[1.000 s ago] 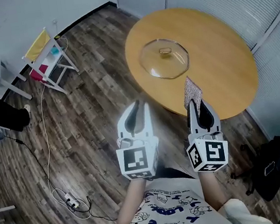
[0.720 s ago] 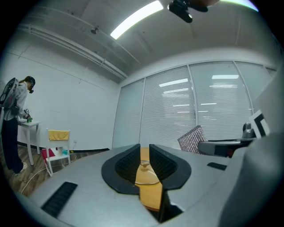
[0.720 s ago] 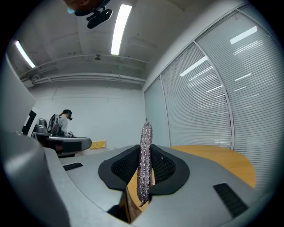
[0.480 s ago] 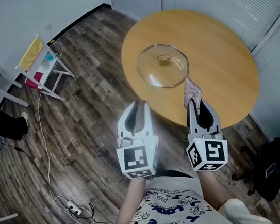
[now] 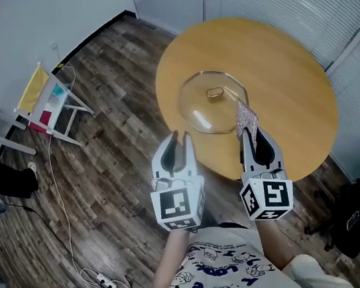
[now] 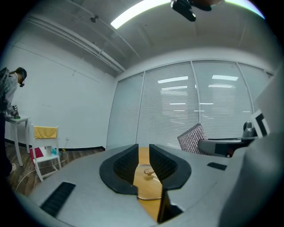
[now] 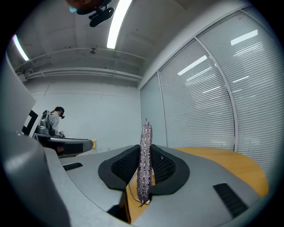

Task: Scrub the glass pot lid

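Table (image 5: 283,71), glass lid (image 5: 214,101) nearer than before; left claw (image 5: 179,137) apart, empty; right claw (image 5: 251,133) clamps scrubber (image 5: 246,116).

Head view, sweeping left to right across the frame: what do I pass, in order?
white stand with a yellow top → left gripper → right gripper, clamping the scrub pad → black object on the floor. The glass pot lid overlaps both grippers sideways, so it is left out.

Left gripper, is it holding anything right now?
No, the left gripper has its jaws apart with nothing between them; only the faraway glass pot lid shows through the gap.
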A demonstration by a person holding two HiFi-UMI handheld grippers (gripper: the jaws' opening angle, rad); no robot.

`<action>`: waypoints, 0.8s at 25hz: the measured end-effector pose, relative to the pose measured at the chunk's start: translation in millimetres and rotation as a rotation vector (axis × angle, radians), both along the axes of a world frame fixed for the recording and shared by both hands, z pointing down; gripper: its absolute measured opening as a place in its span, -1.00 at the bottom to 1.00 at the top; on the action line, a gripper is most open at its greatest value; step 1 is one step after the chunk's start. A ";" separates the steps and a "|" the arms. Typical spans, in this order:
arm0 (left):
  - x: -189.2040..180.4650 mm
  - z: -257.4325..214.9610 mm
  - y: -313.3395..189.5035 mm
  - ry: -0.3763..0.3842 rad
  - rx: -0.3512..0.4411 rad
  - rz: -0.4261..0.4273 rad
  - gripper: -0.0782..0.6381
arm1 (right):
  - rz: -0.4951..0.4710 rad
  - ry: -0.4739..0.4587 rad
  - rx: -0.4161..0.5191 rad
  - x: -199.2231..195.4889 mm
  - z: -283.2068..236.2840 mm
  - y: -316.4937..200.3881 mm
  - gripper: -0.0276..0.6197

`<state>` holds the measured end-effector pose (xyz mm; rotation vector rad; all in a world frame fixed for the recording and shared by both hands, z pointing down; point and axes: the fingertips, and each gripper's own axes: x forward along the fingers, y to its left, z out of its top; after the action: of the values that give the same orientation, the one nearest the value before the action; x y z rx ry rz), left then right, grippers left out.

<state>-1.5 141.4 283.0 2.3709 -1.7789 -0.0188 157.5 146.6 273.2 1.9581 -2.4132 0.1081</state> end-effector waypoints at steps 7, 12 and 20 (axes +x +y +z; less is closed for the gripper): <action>-11.6 4.1 -56.2 -0.010 -0.029 0.021 -0.59 | 0.028 0.015 -0.026 -8.6 4.1 -53.5 -0.66; -15.0 10.0 -96.1 -0.008 -0.057 0.059 -0.59 | 0.060 0.027 -0.051 -12.9 9.3 -90.8 -0.66; -22.3 26.2 -153.4 -0.011 -0.102 0.113 -0.59 | 0.107 0.049 -0.095 -18.2 22.3 -143.9 -0.66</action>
<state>-23.7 -12.0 309.2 2.3980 -1.6074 0.0977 139.3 2.7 295.5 2.0221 -2.2303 0.1717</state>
